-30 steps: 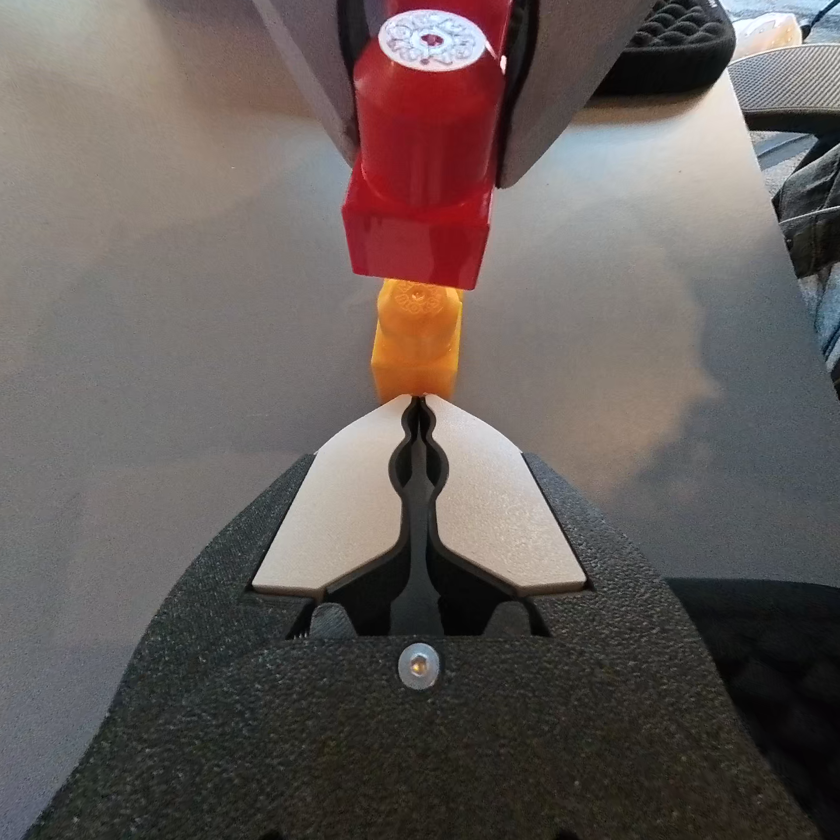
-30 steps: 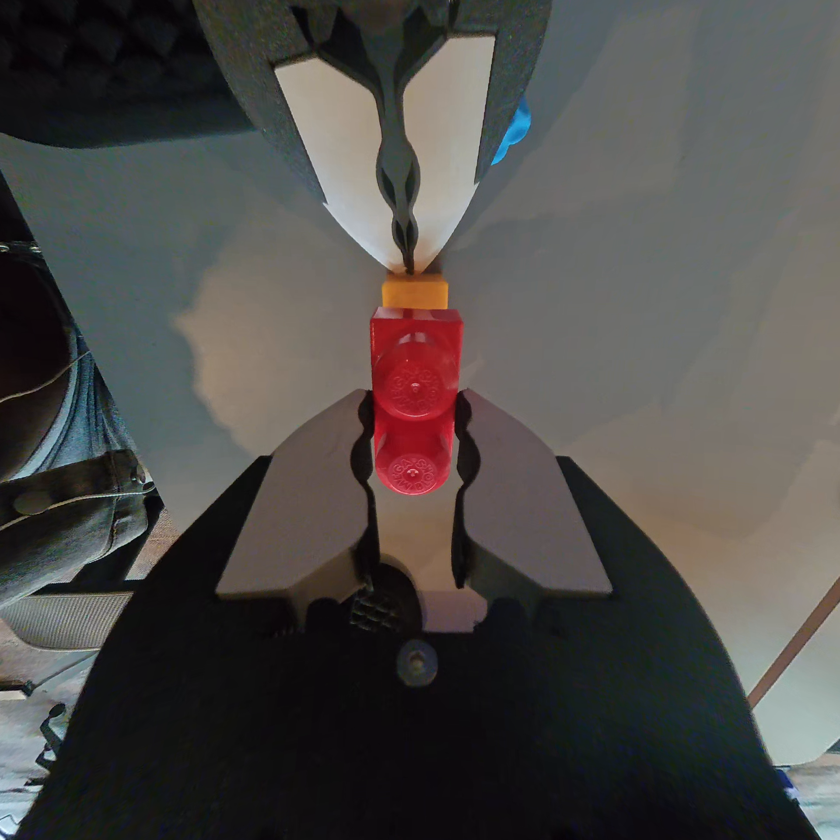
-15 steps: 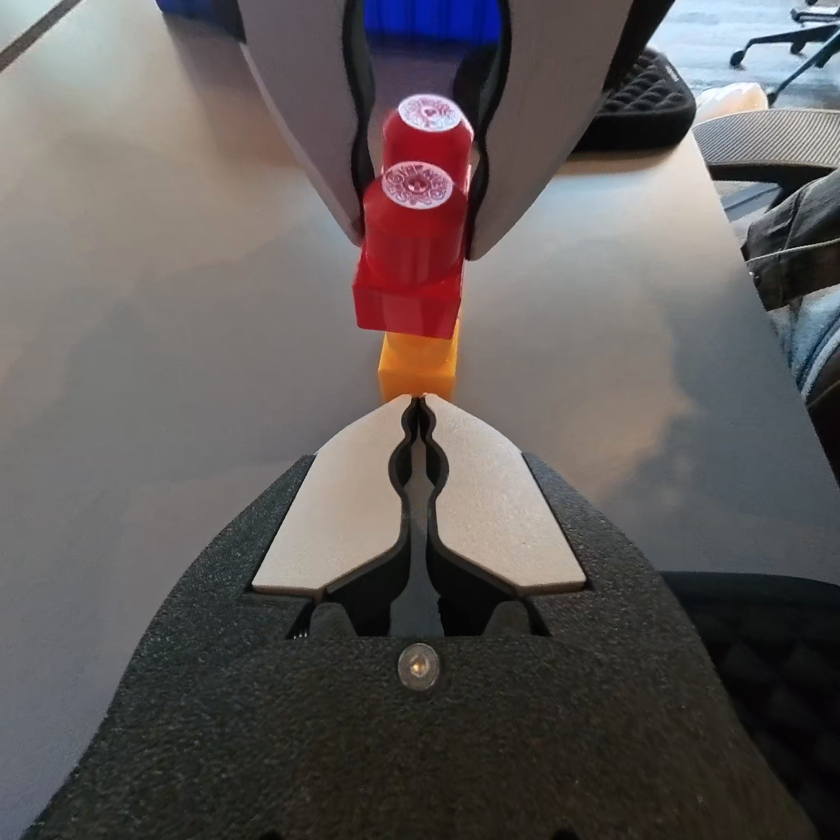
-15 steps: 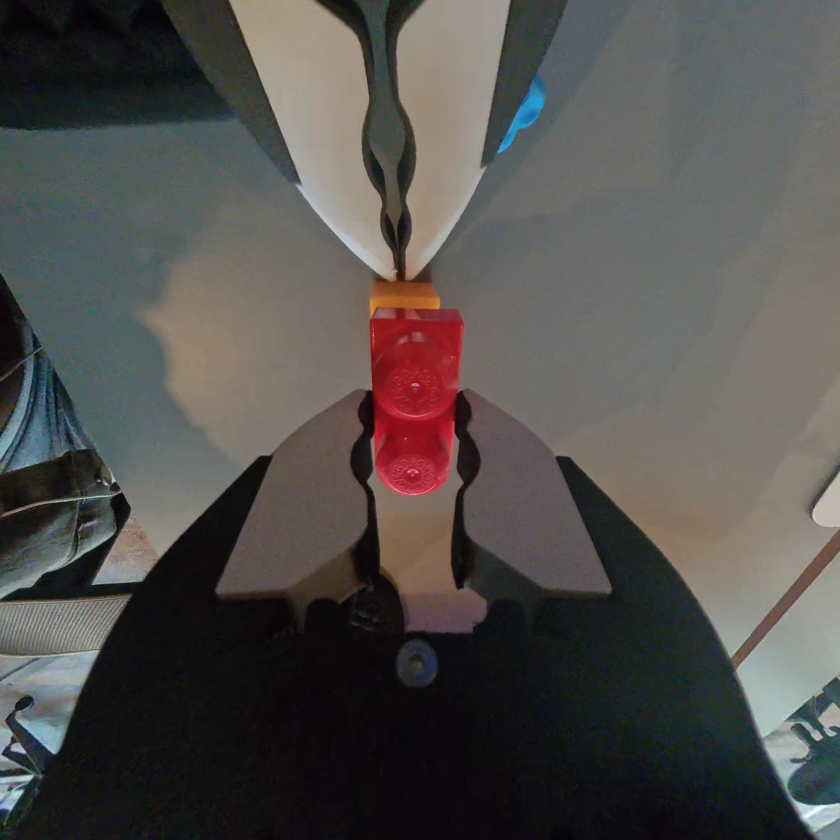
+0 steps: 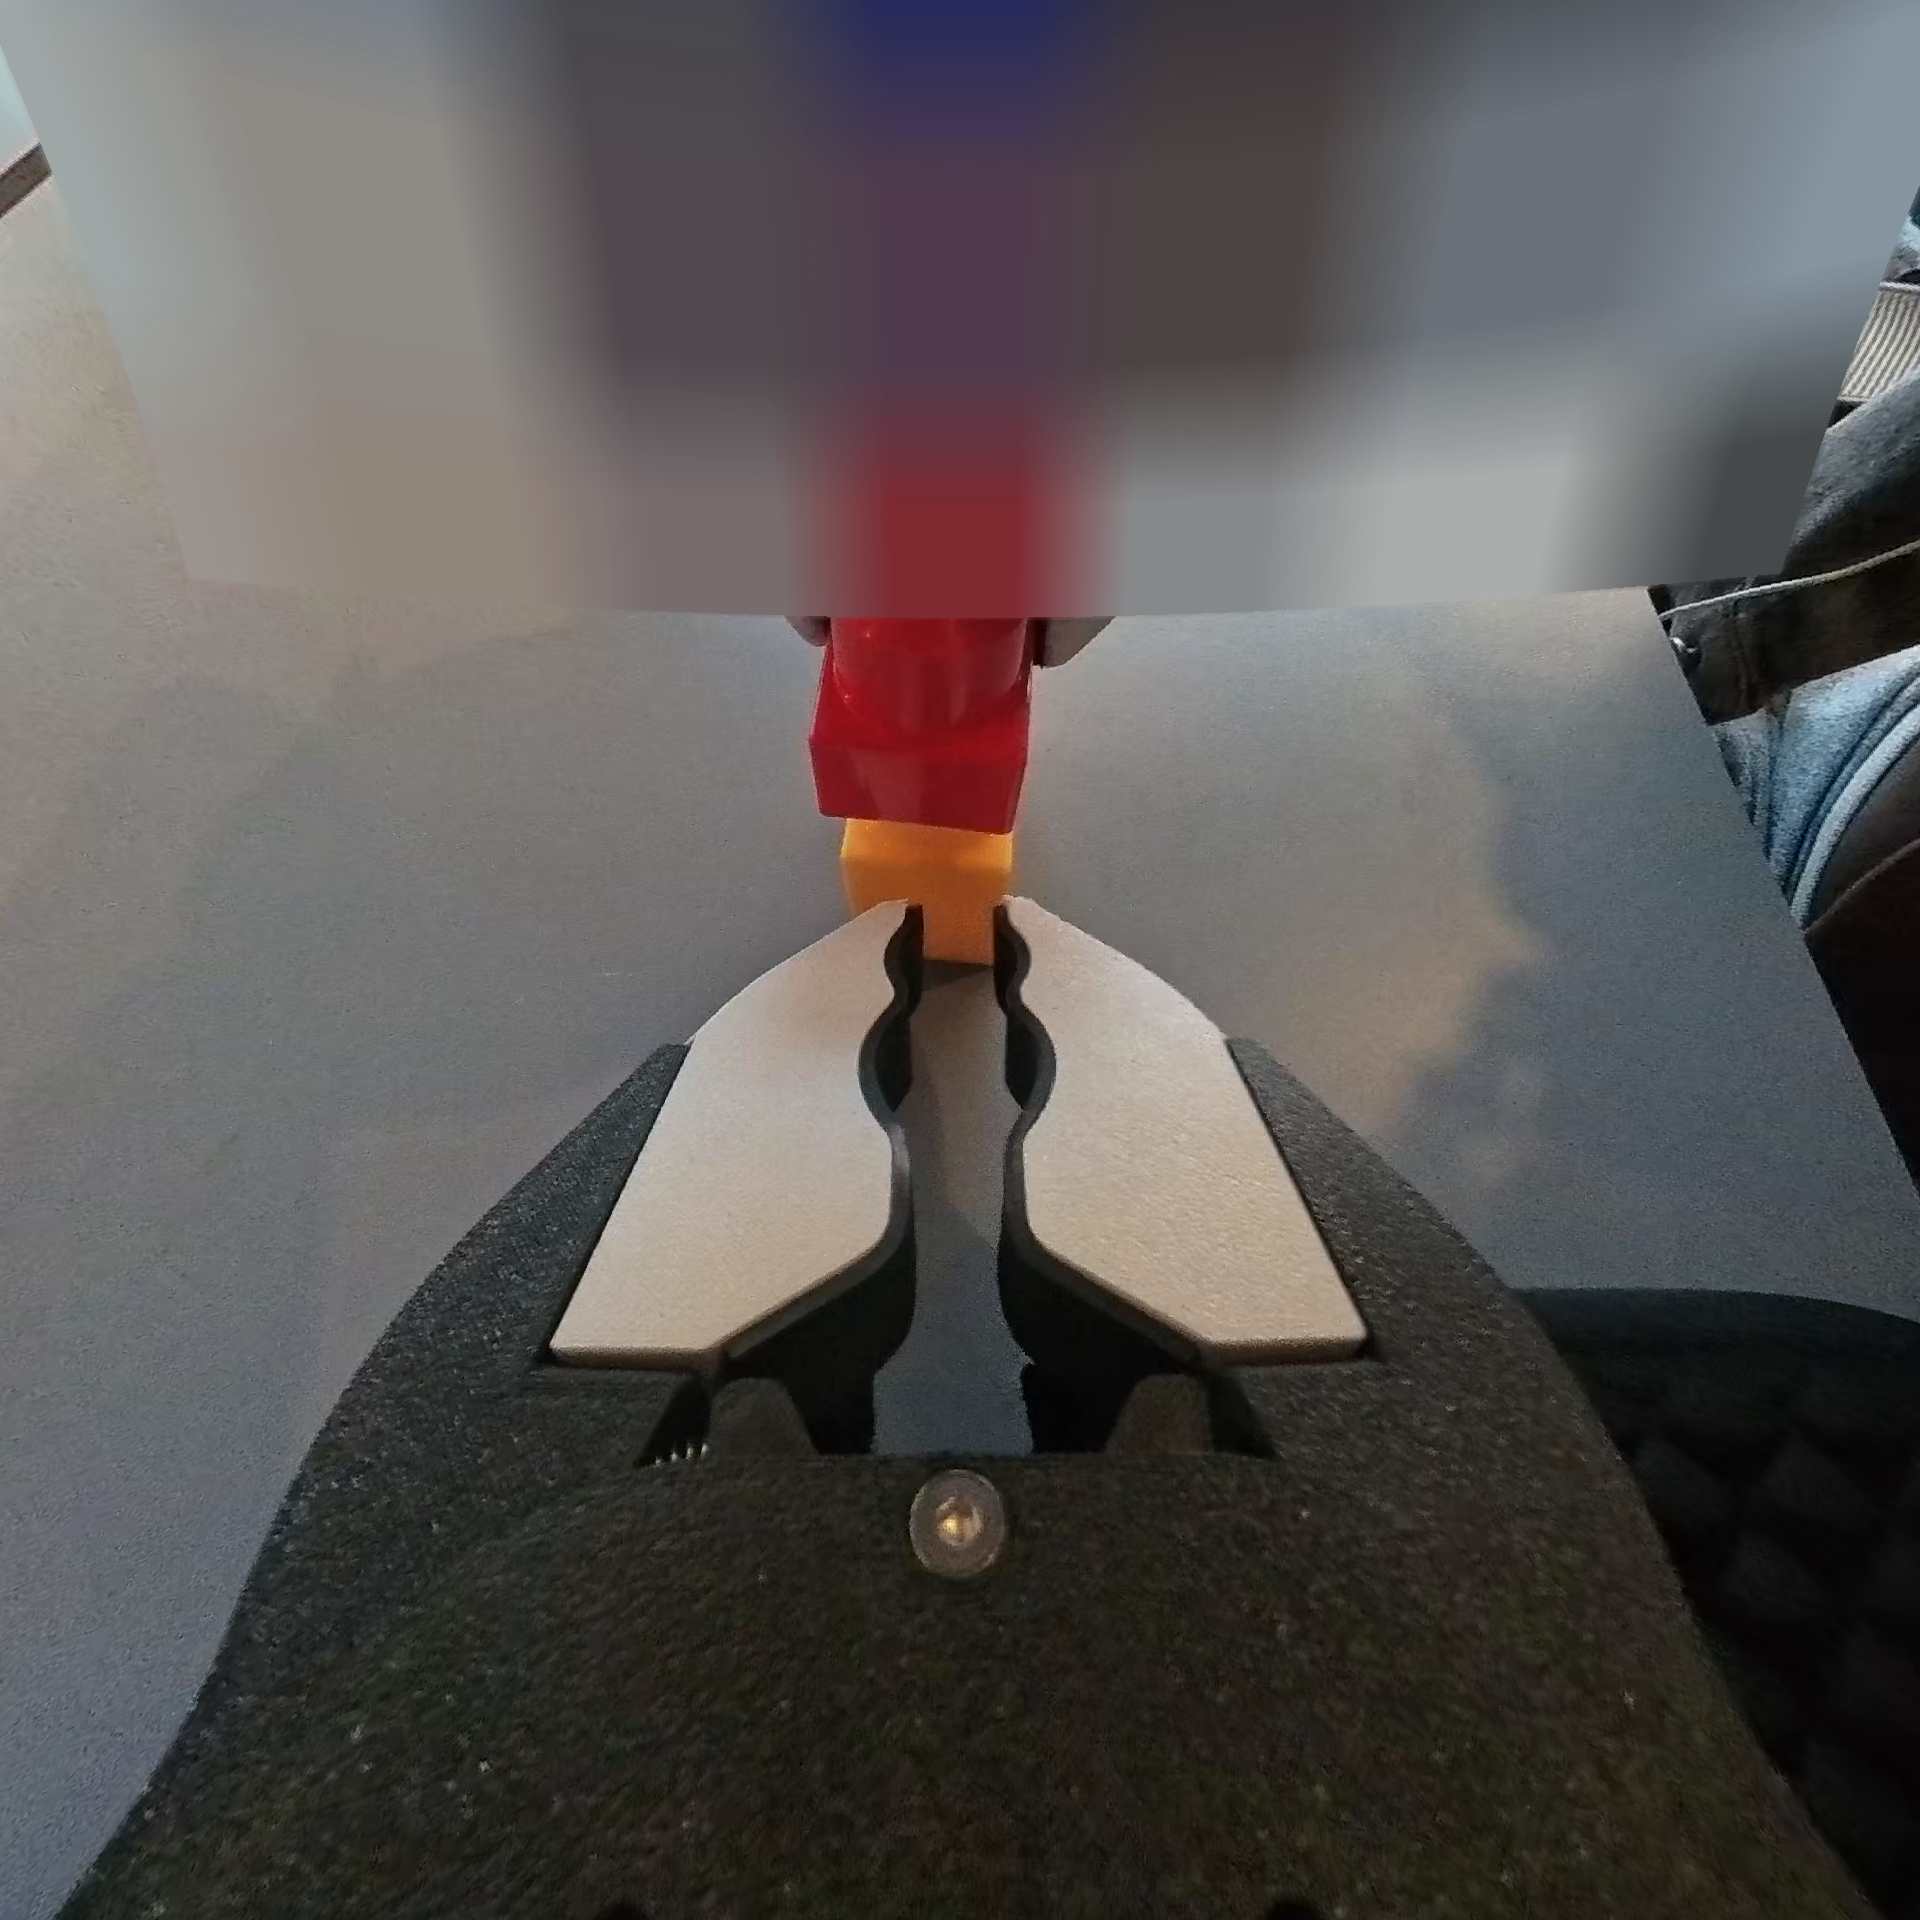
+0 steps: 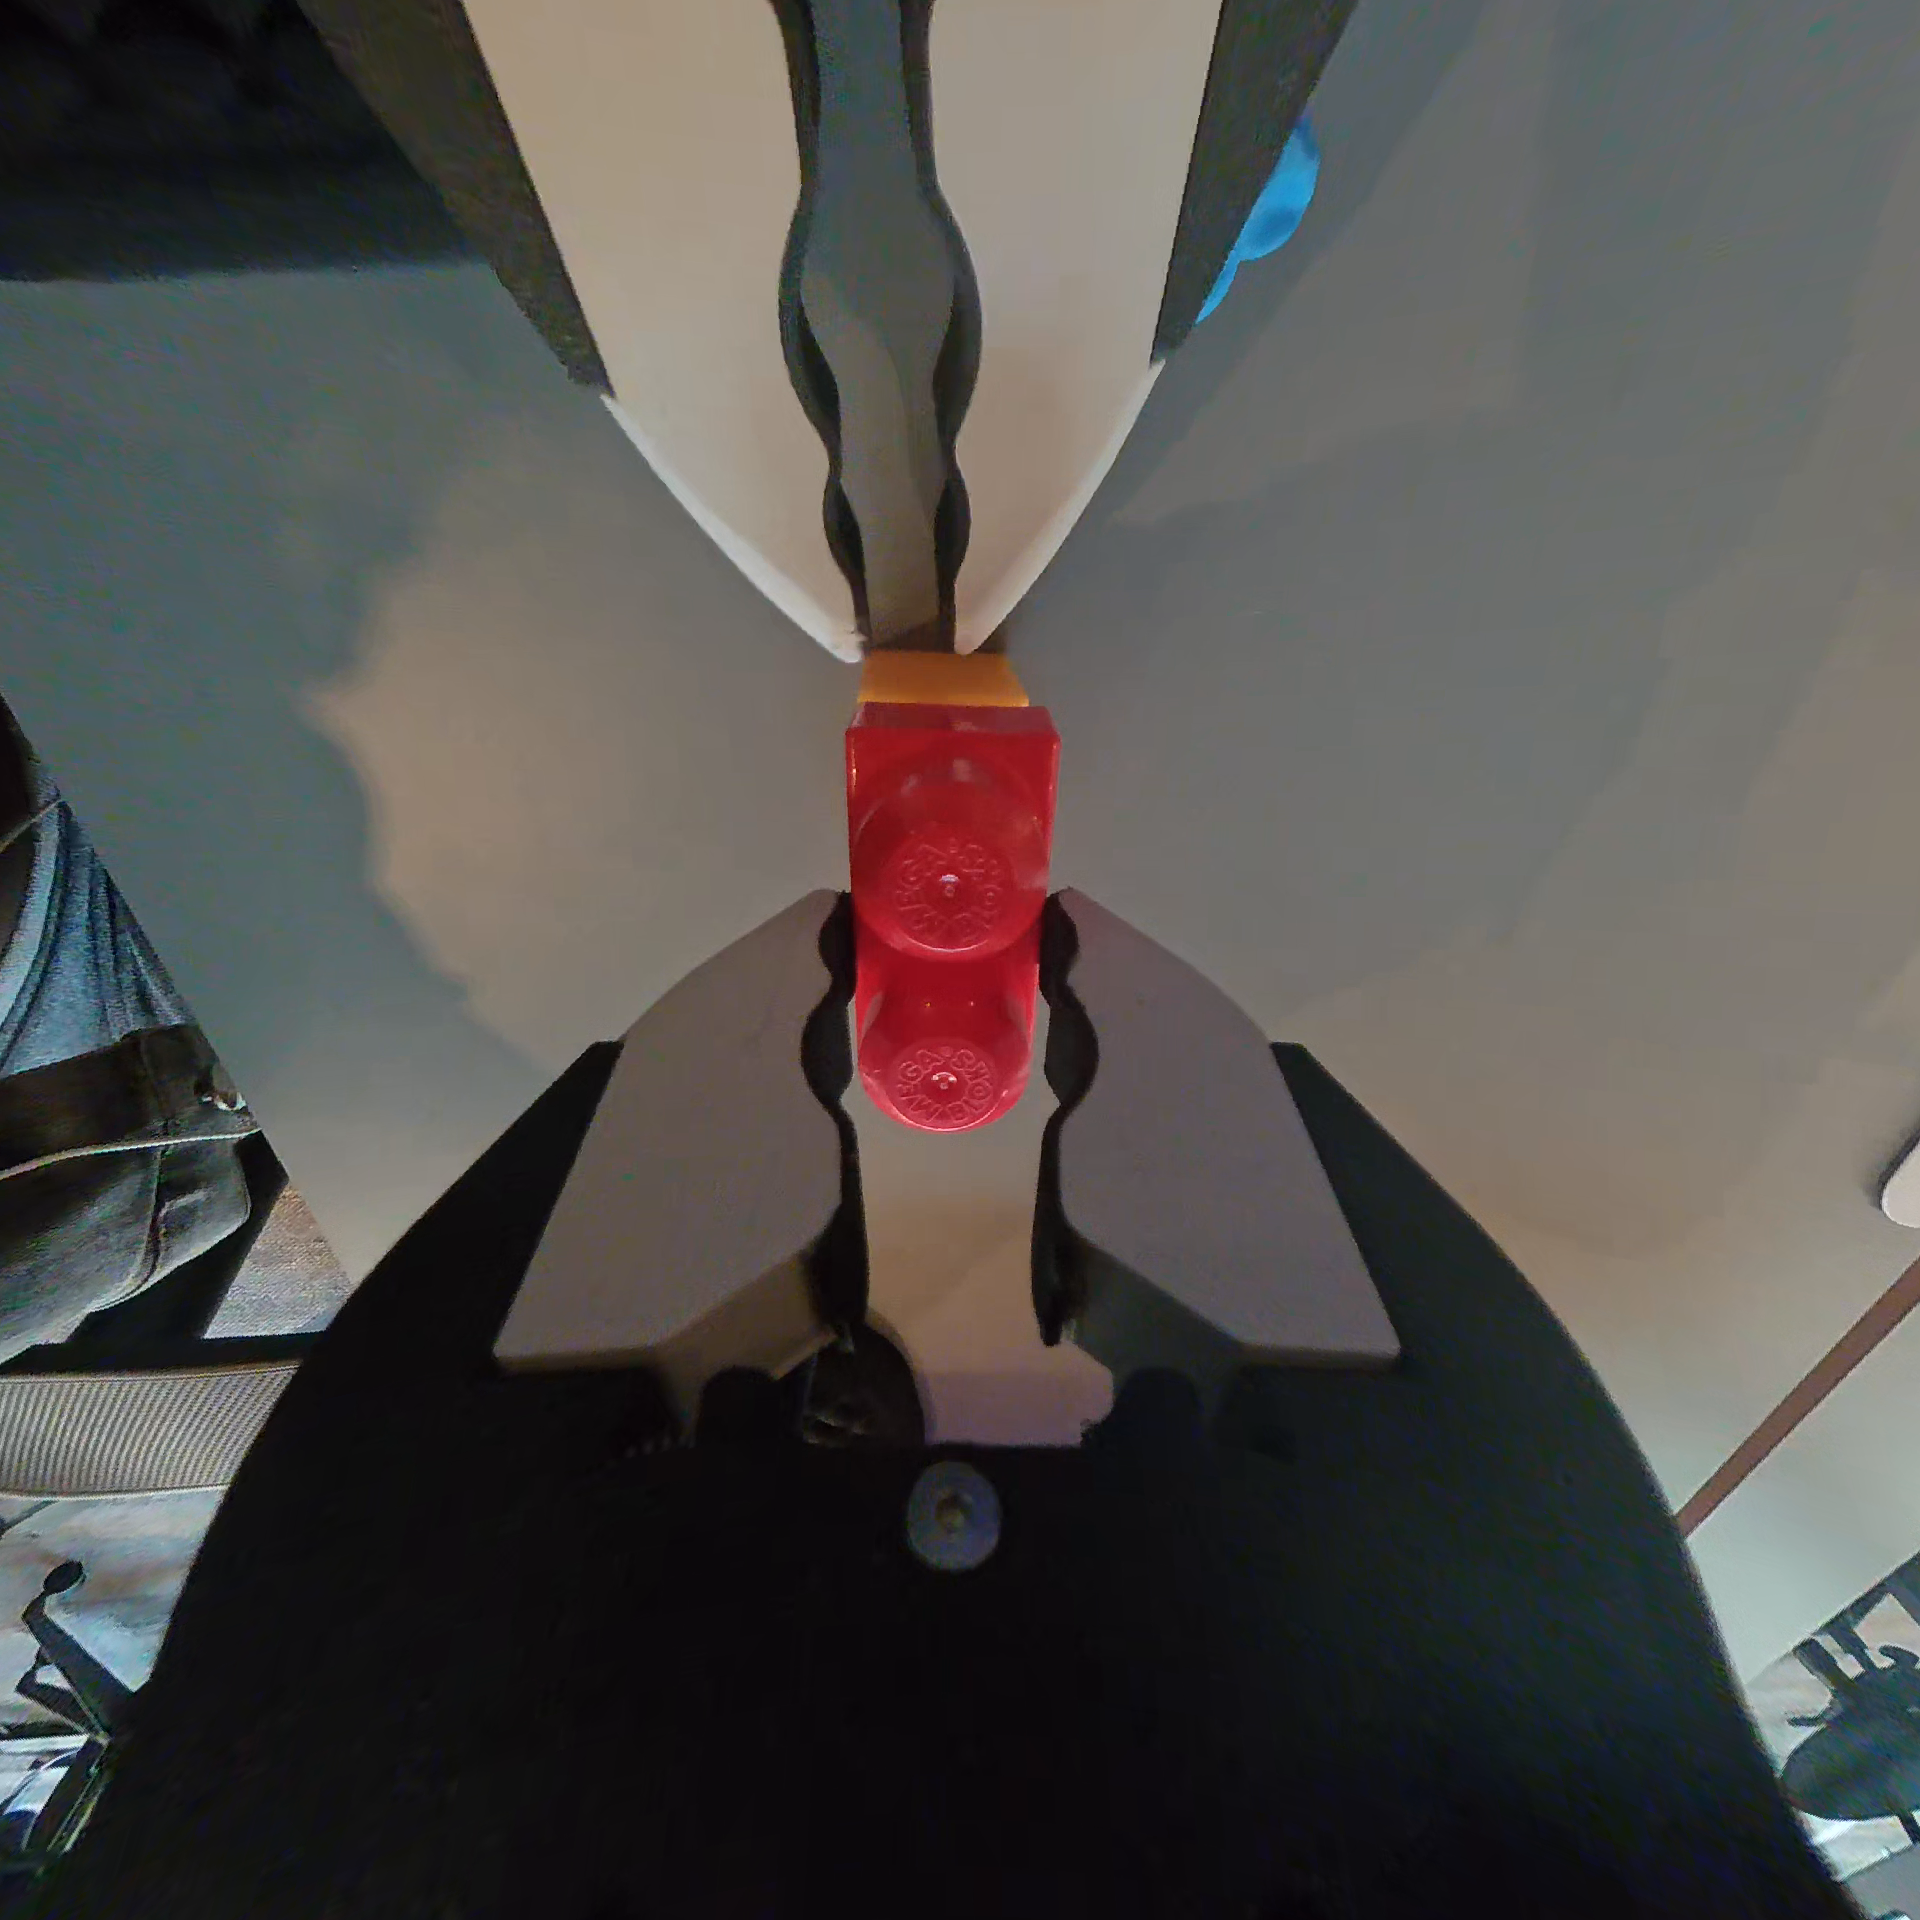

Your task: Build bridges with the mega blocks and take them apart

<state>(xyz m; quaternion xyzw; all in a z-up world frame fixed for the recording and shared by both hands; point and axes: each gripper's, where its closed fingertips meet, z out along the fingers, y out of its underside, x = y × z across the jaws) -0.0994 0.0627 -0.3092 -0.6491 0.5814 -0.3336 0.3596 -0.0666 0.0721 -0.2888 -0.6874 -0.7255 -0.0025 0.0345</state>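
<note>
Build step: red block (image 6: pixel 951 831) clamped by right gripper (image 6: pixel 945 914), seated on orange block (image 5: pixel 925 883). Left gripper (image 5: pixel 958 914) parted, empty, at orange block. Firm downward press judged needed next.

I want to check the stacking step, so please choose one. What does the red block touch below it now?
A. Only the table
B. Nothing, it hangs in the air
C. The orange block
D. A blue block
C: in the left wrist view the red block, held in the right gripper, sits on top of the orange block, with no gap visible between them.
</note>
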